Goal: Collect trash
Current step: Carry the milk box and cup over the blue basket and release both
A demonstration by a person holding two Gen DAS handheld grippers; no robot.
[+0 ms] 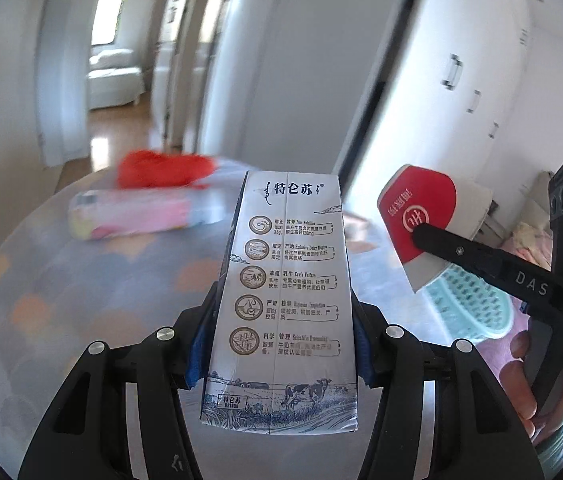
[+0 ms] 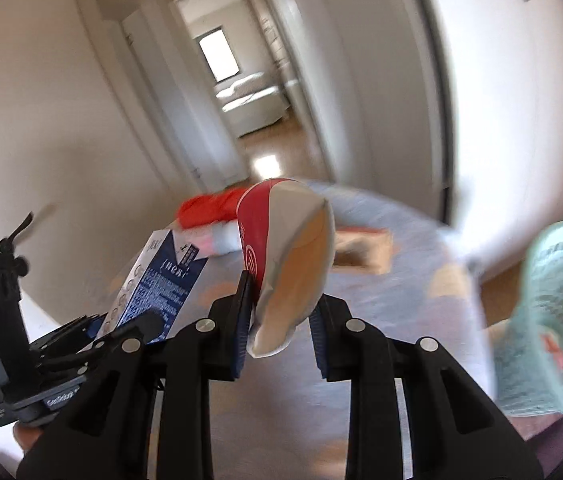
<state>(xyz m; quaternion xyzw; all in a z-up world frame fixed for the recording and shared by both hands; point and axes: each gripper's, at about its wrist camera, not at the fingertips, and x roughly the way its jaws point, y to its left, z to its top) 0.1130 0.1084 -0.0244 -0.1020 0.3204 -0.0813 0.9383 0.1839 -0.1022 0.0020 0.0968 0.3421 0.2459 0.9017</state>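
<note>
My left gripper [image 1: 285, 312] is shut on a silver-blue milk carton [image 1: 285, 280] and holds it above the bed; the carton also shows in the right wrist view [image 2: 157, 280]. My right gripper [image 2: 281, 320] is shut on a red and white paper cup [image 2: 289, 256], squashed between the pads. The cup shows in the left wrist view [image 1: 421, 220] at the right, above a teal mesh basket [image 1: 469, 304]. The basket [image 2: 553, 320] lies at the right edge of the right wrist view.
A bed with a patterned grey-blue cover [image 1: 81, 300] fills the lower view. On it lie a red cloth [image 1: 161, 168], a pink packet [image 1: 141, 216] and a brown box [image 2: 361, 252]. White wardrobe doors [image 1: 461, 80] stand to the right. A doorway [image 2: 241, 100] opens behind.
</note>
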